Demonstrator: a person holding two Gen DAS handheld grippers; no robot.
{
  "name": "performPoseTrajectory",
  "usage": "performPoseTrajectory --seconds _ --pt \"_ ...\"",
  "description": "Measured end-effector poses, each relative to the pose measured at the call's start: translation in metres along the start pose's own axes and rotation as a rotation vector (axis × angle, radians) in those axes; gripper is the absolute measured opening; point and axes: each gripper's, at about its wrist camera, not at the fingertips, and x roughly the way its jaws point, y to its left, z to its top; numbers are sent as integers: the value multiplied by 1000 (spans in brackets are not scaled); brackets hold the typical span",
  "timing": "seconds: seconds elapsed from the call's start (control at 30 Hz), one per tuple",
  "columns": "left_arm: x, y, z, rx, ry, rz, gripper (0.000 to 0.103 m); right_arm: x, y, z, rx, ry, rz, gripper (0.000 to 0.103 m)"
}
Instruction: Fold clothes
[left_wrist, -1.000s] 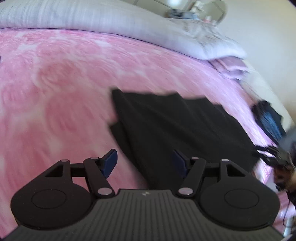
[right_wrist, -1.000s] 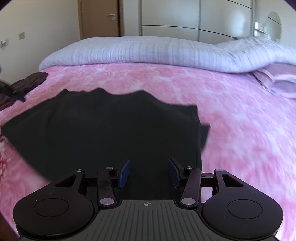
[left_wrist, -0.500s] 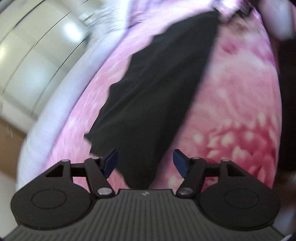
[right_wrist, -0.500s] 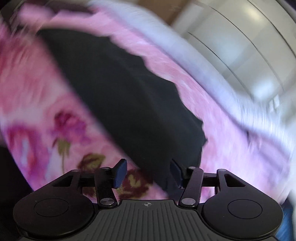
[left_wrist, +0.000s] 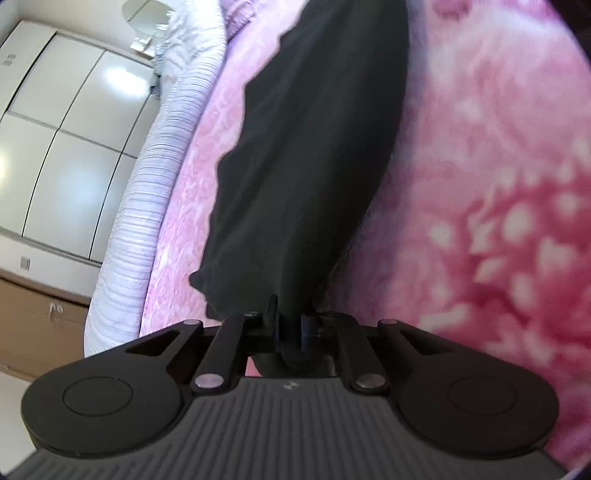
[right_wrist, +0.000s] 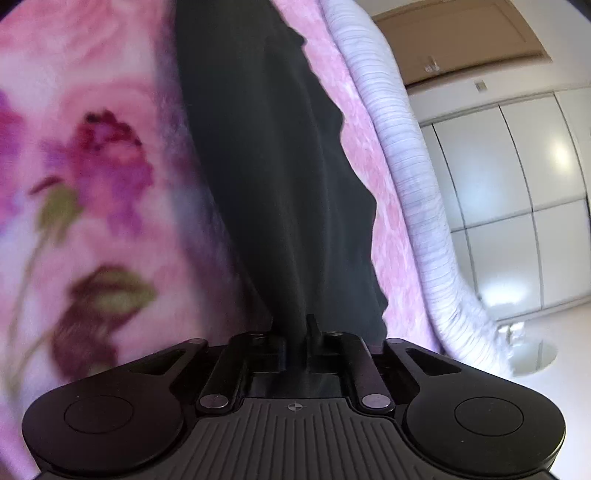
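- The left gripper (left_wrist: 289, 320), a black two-finger tool on a ribbed grey body, has just clamped its jaws together on a corner of the black cloth garment (left_wrist: 306, 155); a fold of the fabric is bunched between the pads.
- From that pinch the garment runs straight ahead of the left gripper, lying flat on the pink floral plush blanket (left_wrist: 498, 192), which fills the view to the gripper's right.
- To the left of the left gripper, past the garment's wavy edge, lies a pale lilac striped quilt (left_wrist: 147, 192) rolled along the bed, and beyond it glossy white wardrobe doors (left_wrist: 66, 140).
- The right gripper (right_wrist: 295, 328), of the same black build, has likewise just closed; its jaws pinch another corner of the same black garment (right_wrist: 273, 155), with cloth held between them.
- Ahead of the right gripper the garment stretches away over the blanket (right_wrist: 92, 177), whose purple and red flowers show to the gripper's left.
- To its right sit the striped quilt (right_wrist: 413, 192) and the white wardrobe (right_wrist: 517, 192).
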Motion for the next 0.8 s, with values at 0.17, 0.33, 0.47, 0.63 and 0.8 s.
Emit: performPoseTrajectory --seconds 0.17,0.33,0.47,0.63,0.8 --pt "-66 -26 7 -4 -33 -42 4 -70 9 -25 84 0 -1 2" --pt "-80 -75 2 -26 3 -72 3 -106 57 -43 131 39 55 2" --pt "-85 -79 4 -65 10 -57 3 -113 54 -42 173 50 35 2" --pt "-98 -83 -5 -101 32 -76 3 -116 54 -46 194 96 44 2" --pt "-124 -75 -30 -212 61 -115 4 -140 61 -58 275 191 33 3"
